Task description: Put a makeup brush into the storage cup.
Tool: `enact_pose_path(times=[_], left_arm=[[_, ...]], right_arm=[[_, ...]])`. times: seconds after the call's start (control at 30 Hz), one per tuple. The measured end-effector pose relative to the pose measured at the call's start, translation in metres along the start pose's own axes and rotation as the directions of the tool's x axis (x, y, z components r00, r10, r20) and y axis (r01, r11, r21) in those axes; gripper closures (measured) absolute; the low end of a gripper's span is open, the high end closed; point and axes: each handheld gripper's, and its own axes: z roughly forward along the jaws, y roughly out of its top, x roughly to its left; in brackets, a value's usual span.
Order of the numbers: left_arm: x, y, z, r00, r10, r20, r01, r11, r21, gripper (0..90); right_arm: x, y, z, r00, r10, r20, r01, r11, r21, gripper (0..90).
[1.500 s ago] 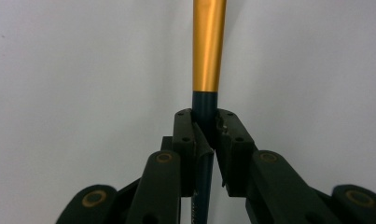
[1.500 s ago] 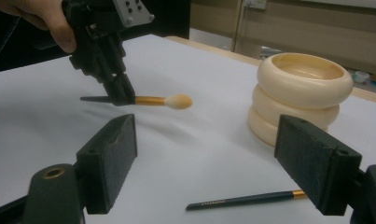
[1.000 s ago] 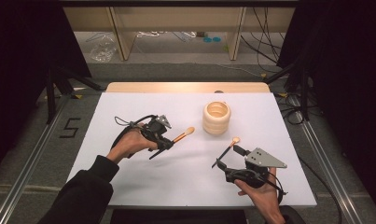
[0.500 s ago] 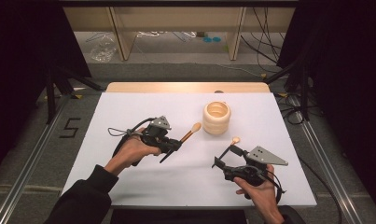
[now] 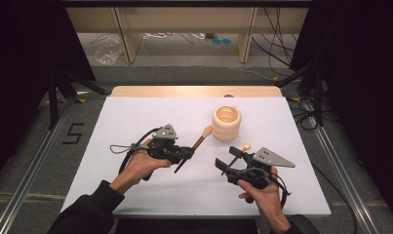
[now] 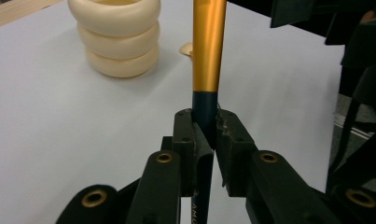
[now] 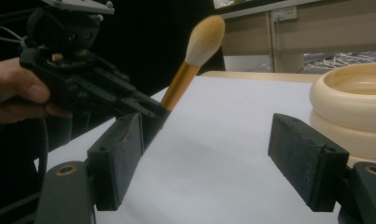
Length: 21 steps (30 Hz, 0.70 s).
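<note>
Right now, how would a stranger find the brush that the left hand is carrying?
Start at the white table and its cream ribbed holder. Just left of it, the left tongs clamp a brush. Its gold sleeve, dark handle and pale tuft set it apart.

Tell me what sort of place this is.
Probably a lab or recording workspace, not a home: a white-covered table ringed by dark curtains, loose cables on the floor beyond, and a floor marking, the number five, beside the metal rails.

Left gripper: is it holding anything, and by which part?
Yes. The left gripper is shut on the makeup brush, gripping the dark handle just below its gold ferrule, bristles pointing away from the jaws.
</note>
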Motion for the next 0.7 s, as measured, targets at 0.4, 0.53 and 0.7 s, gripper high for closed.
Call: enact_pose_path(times=[0.4,0.53,0.7], left_arm=[[-0.006,-0.007,-0.009,0.9997,-0.025,0.007,0.026,0.996,-0.085,78.8],[-0.006,-0.008,-0.009,0.9999,-0.007,0.008,0.008,0.9968,-0.08,78.8],[-0.008,-0.009,-0.008,0.9998,-0.008,0.015,0.009,0.9965,-0.083,78.8]], right_arm=[[0.005,0.009,0.034,0.9959,0.019,-0.088,-0.019,1.0,0.0,38.0],[0.007,0.013,0.044,0.9932,0.019,-0.115,-0.019,1.0,0.0,41.2],[0.006,0.013,0.051,0.9893,0.043,-0.14,-0.043,0.999,0.002,47.3]])
